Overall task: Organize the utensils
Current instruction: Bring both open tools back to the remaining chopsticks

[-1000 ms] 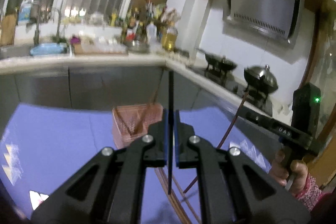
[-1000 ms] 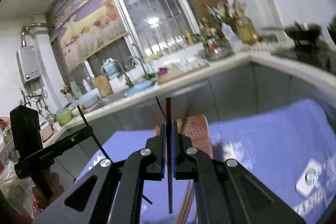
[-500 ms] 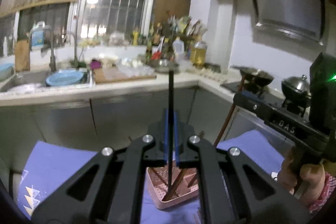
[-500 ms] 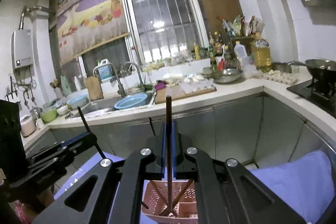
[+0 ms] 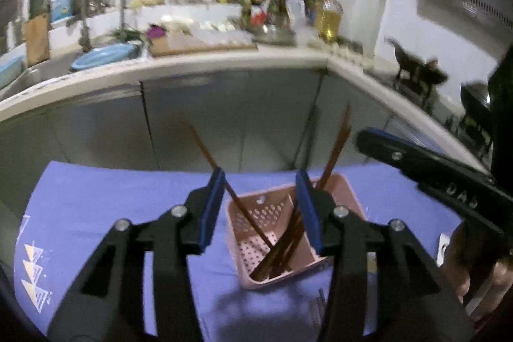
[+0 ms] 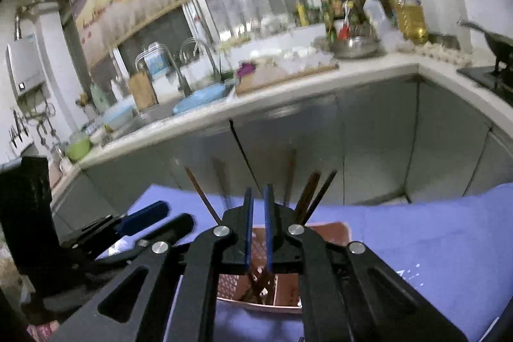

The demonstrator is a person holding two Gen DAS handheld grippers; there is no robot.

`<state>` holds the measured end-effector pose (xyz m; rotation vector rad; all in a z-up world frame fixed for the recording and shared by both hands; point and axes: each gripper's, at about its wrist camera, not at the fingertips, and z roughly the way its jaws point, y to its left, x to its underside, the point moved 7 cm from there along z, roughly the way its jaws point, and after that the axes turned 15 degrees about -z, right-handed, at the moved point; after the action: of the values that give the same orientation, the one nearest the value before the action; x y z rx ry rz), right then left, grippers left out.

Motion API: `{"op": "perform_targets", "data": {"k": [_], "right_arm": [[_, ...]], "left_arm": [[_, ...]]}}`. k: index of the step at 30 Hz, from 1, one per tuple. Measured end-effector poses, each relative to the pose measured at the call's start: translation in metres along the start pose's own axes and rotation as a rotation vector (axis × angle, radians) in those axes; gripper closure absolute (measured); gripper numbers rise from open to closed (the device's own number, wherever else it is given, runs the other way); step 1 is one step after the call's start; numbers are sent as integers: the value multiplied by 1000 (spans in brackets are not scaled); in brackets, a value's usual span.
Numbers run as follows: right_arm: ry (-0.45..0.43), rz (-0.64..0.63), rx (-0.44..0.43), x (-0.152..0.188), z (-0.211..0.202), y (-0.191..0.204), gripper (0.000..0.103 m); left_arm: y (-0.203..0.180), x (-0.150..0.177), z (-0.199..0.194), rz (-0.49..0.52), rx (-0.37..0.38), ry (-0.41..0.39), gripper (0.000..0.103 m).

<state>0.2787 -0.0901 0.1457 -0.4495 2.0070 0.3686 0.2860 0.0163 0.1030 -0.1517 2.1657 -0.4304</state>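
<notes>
A pink perforated basket [image 5: 256, 207] stands on the purple cloth [image 5: 96, 197] and holds several brown chopsticks [image 5: 282, 249] that lean against its walls. My left gripper [image 5: 261, 207] hovers just above the basket. Its jaws are opening wide, with only one leaning chopstick [image 5: 205, 149] seen between them, free of the pads. In the right wrist view my right gripper [image 6: 258, 226] hangs over the same basket [image 6: 333, 226]. Its jaws are opening by a narrow gap, with nothing pressed between the pads. Each gripper shows in the other's view, the right gripper [image 5: 378, 146] on the right and the left gripper [image 6: 173, 215] on the left.
Grey cabinet fronts [image 5: 224, 117] rise just beyond the cloth, under a counter with a sink, a blue bowl [image 5: 102, 58], a cutting board [image 6: 288, 74] and bottles. A stove with a wok [image 5: 416, 66] is to the right. A person's hand [image 5: 465, 271] grips the right handle.
Both grippers came over the basket and tipped downward. Each was shut on an upright chopstick; both jaws have parted, the left widely, and the sticks now lean in the basket.
</notes>
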Motion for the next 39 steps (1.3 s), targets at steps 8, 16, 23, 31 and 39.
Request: {"op": "perform_targets", "data": {"k": [8,16,23,31,39], "right_arm": [[-56,2,23,58,-92,9,36],[392,-59,48,263,-65,56,80],[450,-123,207,293,-65,46,79],[416,18,143,290,-72,27,79],[397,20,128,291,-76,29,79]], "left_arm": [[10,59,-70,-6,49,-22,51],[-9,228,-29,56,90,359,70],[2,269,5,61,-66,395,82],[-3,264,8,-3,-49,451,82],[-17,273,11,40,-44,447,81]]}}
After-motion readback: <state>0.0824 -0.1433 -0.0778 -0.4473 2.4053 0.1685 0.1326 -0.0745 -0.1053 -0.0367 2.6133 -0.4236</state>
